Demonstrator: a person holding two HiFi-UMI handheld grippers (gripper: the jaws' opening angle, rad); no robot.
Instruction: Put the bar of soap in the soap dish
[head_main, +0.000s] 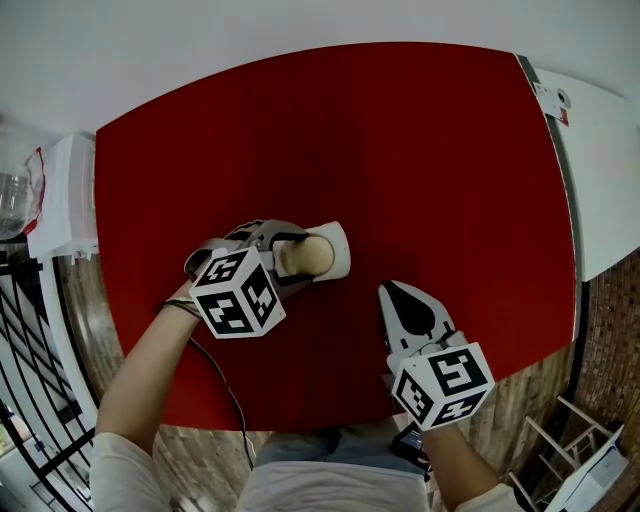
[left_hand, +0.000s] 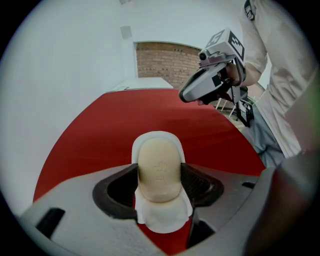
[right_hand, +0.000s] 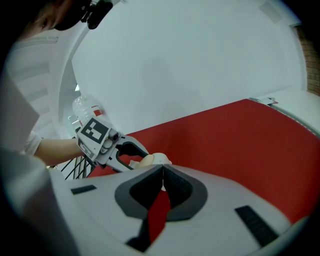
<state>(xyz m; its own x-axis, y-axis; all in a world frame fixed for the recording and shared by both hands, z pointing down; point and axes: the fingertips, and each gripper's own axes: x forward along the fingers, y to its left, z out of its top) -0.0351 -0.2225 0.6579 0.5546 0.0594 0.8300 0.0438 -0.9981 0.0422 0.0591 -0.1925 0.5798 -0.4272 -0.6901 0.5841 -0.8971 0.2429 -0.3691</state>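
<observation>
A beige bar of soap (head_main: 312, 256) sits between the jaws of my left gripper (head_main: 298, 256), which is shut on it. Under it is the white soap dish (head_main: 340, 243) on the red table (head_main: 400, 150). In the left gripper view the soap (left_hand: 159, 167) lies over the dish (left_hand: 157, 136), both dark pads (left_hand: 200, 185) pressing its sides; whether it rests on the dish I cannot tell. My right gripper (head_main: 387, 290) hovers near the table's front edge, shut and holding nothing. From the right gripper view, its jaws (right_hand: 162, 172) meet, and the soap (right_hand: 147, 160) shows beyond them.
A white counter (head_main: 600, 170) borders the table on the right. A white unit (head_main: 68, 195) and a clear plastic container (head_main: 12, 195) stand at the left, with a black wire rack (head_main: 20, 330) below. A brick wall (left_hand: 165, 62) lies beyond the far side.
</observation>
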